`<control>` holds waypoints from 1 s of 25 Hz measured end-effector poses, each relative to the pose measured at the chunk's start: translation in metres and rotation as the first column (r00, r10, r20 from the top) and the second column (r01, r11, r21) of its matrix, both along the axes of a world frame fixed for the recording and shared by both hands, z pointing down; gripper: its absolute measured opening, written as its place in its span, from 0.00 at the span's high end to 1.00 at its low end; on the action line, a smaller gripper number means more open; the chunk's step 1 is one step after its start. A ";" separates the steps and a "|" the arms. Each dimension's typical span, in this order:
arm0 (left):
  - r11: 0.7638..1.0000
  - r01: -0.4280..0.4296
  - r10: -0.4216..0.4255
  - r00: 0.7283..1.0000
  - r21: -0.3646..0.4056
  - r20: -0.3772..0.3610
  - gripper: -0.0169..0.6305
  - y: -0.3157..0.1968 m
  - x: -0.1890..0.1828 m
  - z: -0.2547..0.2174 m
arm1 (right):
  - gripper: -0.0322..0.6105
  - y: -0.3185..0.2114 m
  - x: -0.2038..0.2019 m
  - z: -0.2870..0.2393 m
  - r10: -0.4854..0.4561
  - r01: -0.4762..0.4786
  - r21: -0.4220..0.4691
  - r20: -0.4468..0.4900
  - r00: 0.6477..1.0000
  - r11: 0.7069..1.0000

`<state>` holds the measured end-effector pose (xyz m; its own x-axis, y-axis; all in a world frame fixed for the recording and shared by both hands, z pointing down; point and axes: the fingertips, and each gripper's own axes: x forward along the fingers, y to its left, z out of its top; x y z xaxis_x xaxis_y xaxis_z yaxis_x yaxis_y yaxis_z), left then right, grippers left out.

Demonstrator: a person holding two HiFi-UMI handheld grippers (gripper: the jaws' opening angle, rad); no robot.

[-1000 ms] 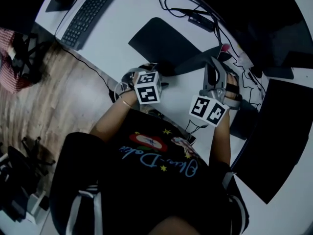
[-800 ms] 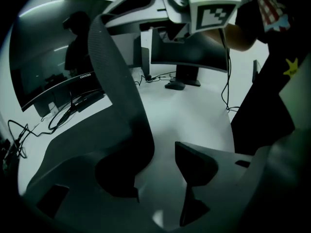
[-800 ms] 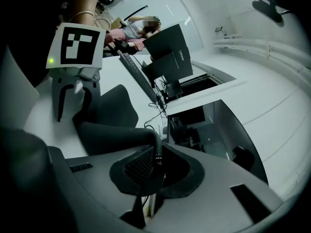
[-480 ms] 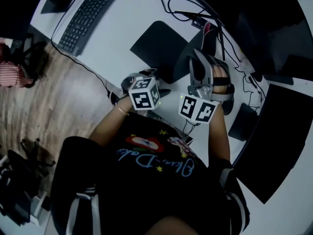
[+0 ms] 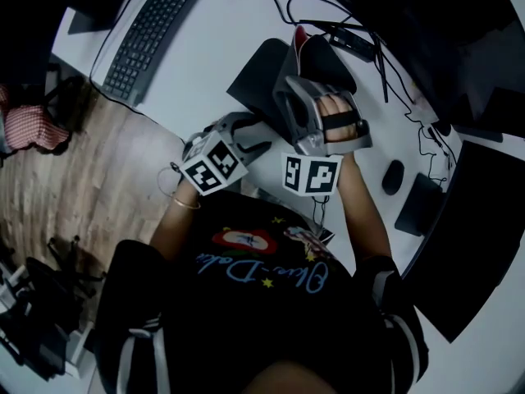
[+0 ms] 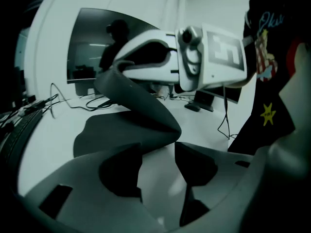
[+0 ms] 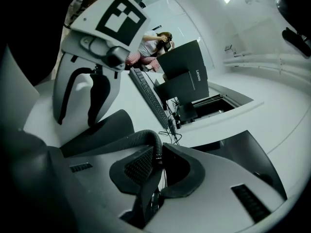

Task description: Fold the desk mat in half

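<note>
The mat (image 5: 261,71) lay on the white desk (image 5: 205,64), near the edge on the person's side. One part of it was flat on the desk and the other part stood up from it in a curve and bent over the flat part. In the left gripper view the mat (image 6: 127,130) showed the same shape: a dark sheet on the desk that rose in a loop to the other gripper above it.

The right gripper (image 5: 301,43) held the raised edge. In the right gripper view its fingers were narrow and pressed on the mat (image 7: 99,126) from both sides, and the textured edge curled over the top of the left pad; the right gripper (image 7: 158,160) had nothing else between them.

The left gripper (image 5: 256,144) was low at the near side of the mat, just beside the fold. In its own view the left gripper (image 6: 158,165) had the fingers wide. Between them we saw only the white desk, and the fold of the mat was a little ahead of the tips, not touching the pads.

Farther out on the desk were a keyboard (image 5: 152,31) on the left, cables (image 5: 349,33) behind the mat and a mouse (image 5: 393,176) on the right. A wooden floor (image 5: 107,171) was beside the desk. The right gripper view also showed a monitor (image 7: 187,64).
</note>
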<state>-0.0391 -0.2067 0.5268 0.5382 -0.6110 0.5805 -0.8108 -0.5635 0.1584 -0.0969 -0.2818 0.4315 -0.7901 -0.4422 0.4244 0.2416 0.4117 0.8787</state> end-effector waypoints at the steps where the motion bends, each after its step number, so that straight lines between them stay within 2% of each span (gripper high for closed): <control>1: 0.999 0.033 -0.033 0.999 -0.007 -0.009 0.65 0.003 -0.010 0.000 | 0.90 0.003 -0.005 0.006 -0.016 0.016 -0.006 -0.010 1.000 1.000; 6: 0.986 0.162 -0.163 0.987 -0.023 -0.011 0.65 0.014 -0.053 0.003 | 0.89 0.021 -0.024 0.035 -0.081 0.077 -0.074 -0.054 0.995 0.994; 10: 0.967 0.255 -0.255 0.965 0.003 -0.057 0.65 0.014 -0.077 -0.009 | 0.88 0.032 -0.032 0.054 -0.118 0.107 -0.124 -0.082 0.990 0.987; 17: 0.948 0.317 -0.316 0.947 0.018 -0.056 0.65 0.014 -0.094 -0.021 | 0.86 0.040 -0.041 0.072 -0.155 0.142 -0.126 -0.102 0.983 0.982; 20: 0.943 0.332 -0.331 0.942 0.011 -0.056 0.65 0.018 -0.096 -0.020 | 0.84 0.041 -0.042 0.071 -0.139 0.127 -0.155 -0.068 0.988 0.980; 23: 0.939 0.344 -0.343 0.938 0.008 -0.055 0.65 0.019 -0.097 -0.019 | 0.82 0.039 -0.043 0.060 -0.103 0.106 -0.236 0.026 0.994 0.966; 25: 0.938 0.347 -0.346 0.937 0.009 -0.050 0.65 0.019 -0.097 -0.020 | 0.81 0.038 -0.041 0.058 -0.089 0.098 -0.256 0.046 0.995 0.962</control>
